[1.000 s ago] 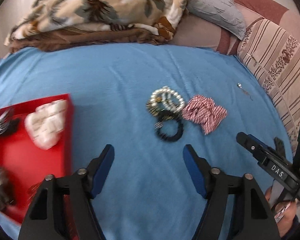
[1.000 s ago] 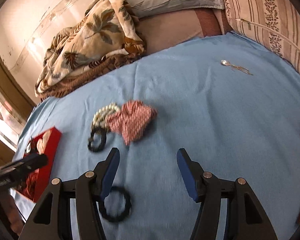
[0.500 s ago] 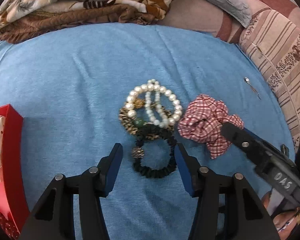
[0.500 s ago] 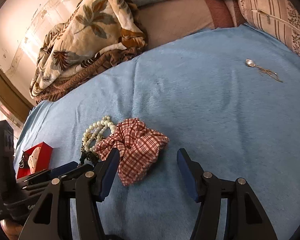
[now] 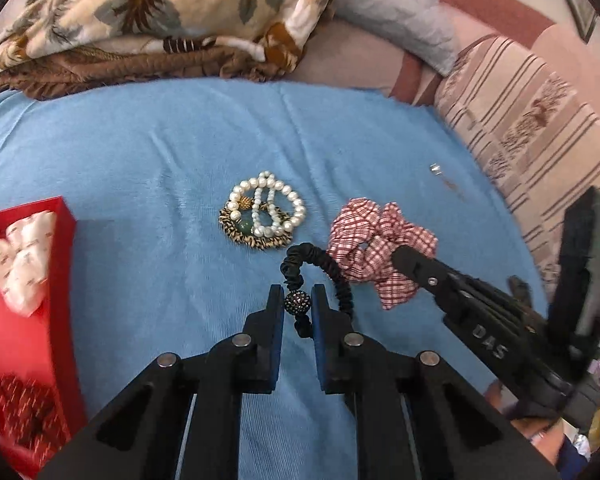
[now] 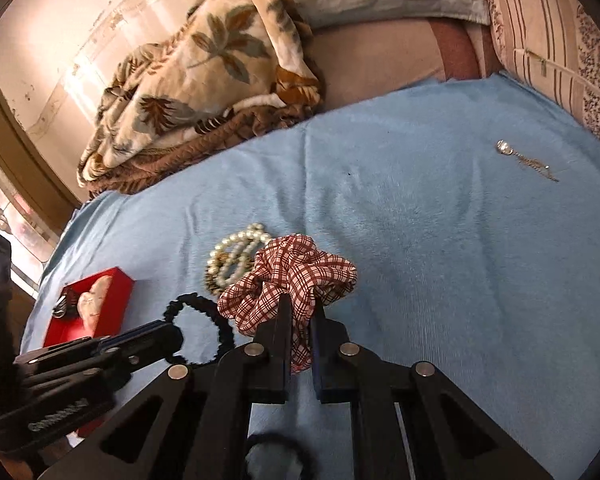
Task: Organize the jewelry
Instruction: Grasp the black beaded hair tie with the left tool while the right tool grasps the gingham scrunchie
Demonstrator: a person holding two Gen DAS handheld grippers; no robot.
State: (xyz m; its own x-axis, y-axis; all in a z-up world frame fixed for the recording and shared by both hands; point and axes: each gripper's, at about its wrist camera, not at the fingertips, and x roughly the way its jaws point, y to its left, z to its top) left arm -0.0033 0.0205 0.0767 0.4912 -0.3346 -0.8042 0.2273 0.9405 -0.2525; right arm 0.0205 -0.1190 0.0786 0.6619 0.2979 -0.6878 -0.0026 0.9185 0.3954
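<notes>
My left gripper (image 5: 297, 304) is shut on the black scrunchie (image 5: 324, 264) at its dark bead, on the blue bedspread. It also shows in the right wrist view (image 6: 198, 322). My right gripper (image 6: 300, 312) is shut on the red plaid scrunchie (image 6: 296, 268), which also shows in the left wrist view (image 5: 376, 236). A pile of pearl bracelets (image 5: 266, 210) lies just beyond both. A red box (image 5: 24, 320) with white and dark pieces inside sits at the left. A silver pendant necklace (image 6: 524, 160) lies far right.
A floral blanket (image 5: 148, 12) and pillows (image 5: 532, 120) line the far edge of the bed. Another black hair tie (image 6: 276, 456) lies under my right gripper.
Both grippers moved forward and closed: the left on the black scrunchie, the right on the plaid scrunchie. The black scrunchie has been pulled away from the pearl pile.
</notes>
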